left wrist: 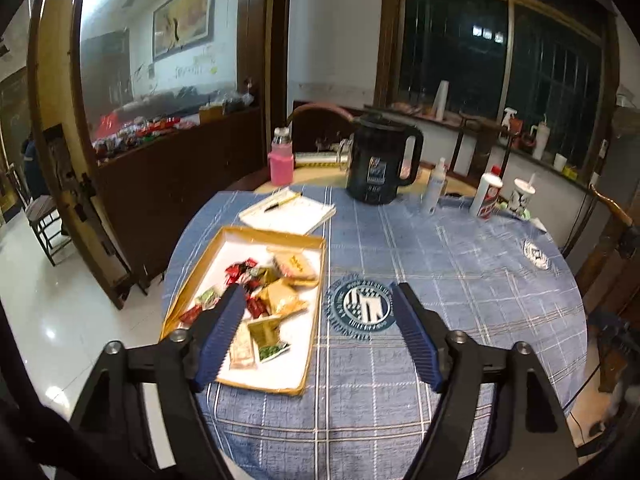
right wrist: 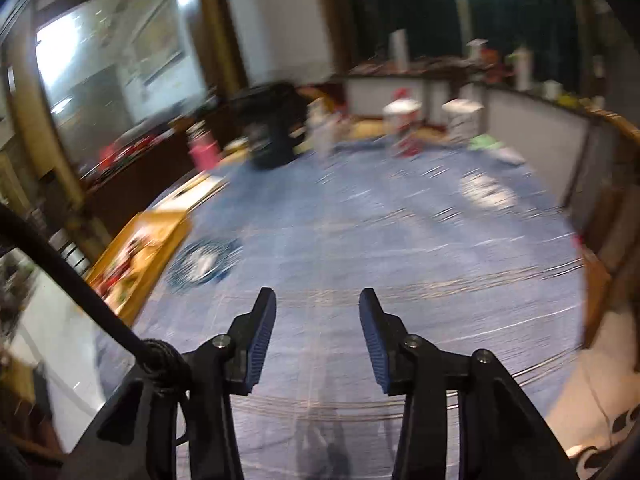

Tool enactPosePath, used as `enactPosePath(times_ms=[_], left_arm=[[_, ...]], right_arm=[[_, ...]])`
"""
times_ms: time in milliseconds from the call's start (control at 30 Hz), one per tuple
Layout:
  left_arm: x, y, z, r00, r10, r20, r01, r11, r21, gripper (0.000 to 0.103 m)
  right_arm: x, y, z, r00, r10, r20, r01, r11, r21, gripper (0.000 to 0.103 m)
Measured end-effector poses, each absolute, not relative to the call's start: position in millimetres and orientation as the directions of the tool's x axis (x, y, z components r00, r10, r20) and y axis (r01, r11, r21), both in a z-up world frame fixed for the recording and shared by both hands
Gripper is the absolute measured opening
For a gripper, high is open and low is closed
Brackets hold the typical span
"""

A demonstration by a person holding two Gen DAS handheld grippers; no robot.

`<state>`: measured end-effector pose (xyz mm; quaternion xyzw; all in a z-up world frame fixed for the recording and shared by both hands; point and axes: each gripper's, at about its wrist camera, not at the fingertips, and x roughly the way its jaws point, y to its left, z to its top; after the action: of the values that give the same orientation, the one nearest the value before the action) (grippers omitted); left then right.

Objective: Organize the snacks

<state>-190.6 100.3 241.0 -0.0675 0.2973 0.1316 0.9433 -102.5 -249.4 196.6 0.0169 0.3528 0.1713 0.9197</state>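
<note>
A shallow gold-rimmed box [left wrist: 316, 280] with a white floor lies on the left of the blue checked tablecloth [left wrist: 440, 300]. It holds several wrapped snacks [left wrist: 276, 296]: red, green, gold and beige packets. My left gripper [left wrist: 316, 300] is wide open and empty above the table, its left finger over the box. In the blurred right wrist view, my right gripper [right wrist: 317, 300] is open and empty over bare cloth, with the box [right wrist: 136, 256] to its left.
At the back stand a black kettle [left wrist: 380, 164], a pink bottle [left wrist: 281, 158], a notepad with a pen [left wrist: 288, 212], a spray bottle [left wrist: 436, 186], a white and red bottle [left wrist: 488, 196] and a cup [left wrist: 522, 196]. A wooden cabinet [left wrist: 172, 184] stands left.
</note>
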Motion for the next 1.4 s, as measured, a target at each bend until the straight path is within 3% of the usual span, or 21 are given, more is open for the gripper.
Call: enactPosePath(times_ms=[200, 467, 700, 1400], left_arm=[[-190.4, 78.4, 238.0, 0.799, 0.266, -0.539, -0.3, 0.954, 0.026, 0.089], [-168.0, 76.7, 176.6, 0.708, 0.265, -0.655, -0.27, 0.958, 0.096, 0.089], [-156.5, 100.0, 127.8, 0.615, 0.202, -0.762, -0.282, 0.959, 0.026, 0.089], [-139.2, 164.4, 101.2, 0.543, 0.216, -0.811, -0.271, 0.96, 0.074, 0.089]], right_arm=[[-98.9, -269.9, 216.8, 0.745, 0.281, -0.605, -0.269, 0.957, 0.112, 0.05], [-112.3, -189.6, 183.1, 0.627, 0.434, -0.647, -0.439, 0.883, 0.167, 0.05], [-129.2, -96.5, 149.1, 0.504, 0.488, -0.713, -0.54, 0.822, 0.181, 0.05], [-121.8, 39.1, 119.1, 0.439, 0.435, -0.786, -0.568, 0.812, 0.133, 0.051]])
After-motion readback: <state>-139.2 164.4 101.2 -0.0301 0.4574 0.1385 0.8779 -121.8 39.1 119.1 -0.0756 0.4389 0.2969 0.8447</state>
